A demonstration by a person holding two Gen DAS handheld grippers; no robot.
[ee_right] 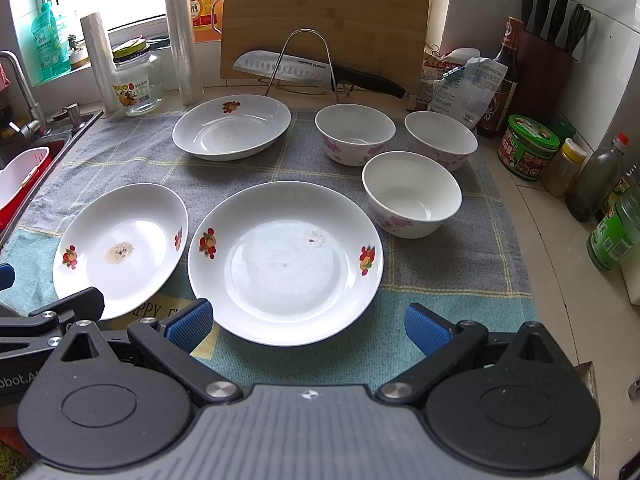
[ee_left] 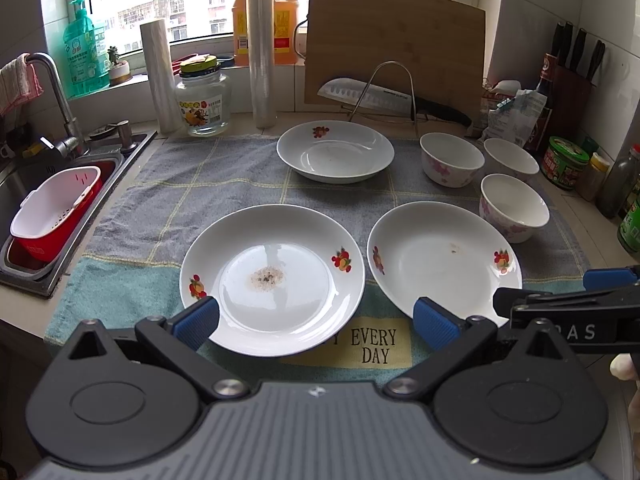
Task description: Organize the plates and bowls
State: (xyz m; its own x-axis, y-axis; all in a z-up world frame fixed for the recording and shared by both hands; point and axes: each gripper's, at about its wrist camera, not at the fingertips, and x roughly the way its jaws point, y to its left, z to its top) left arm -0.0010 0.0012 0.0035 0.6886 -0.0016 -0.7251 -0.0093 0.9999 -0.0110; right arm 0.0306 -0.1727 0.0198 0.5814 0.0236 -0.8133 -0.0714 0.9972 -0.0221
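Three white plates with fruit prints lie on a grey-and-teal cloth. My left gripper hangs open over the near rim of the left plate, which has crumbs at its centre. My right gripper is open above the near edge of the right plate. Neither gripper touches a plate. The third plate sits further back. Three white bowls with pink flowers stand upright and apart at the back right.
A sink with a red-and-white basket is at the left. Along the back stand a glass jar, film rolls, a cutting board and a knife on a wire rack. Jars and bottles line the right edge.
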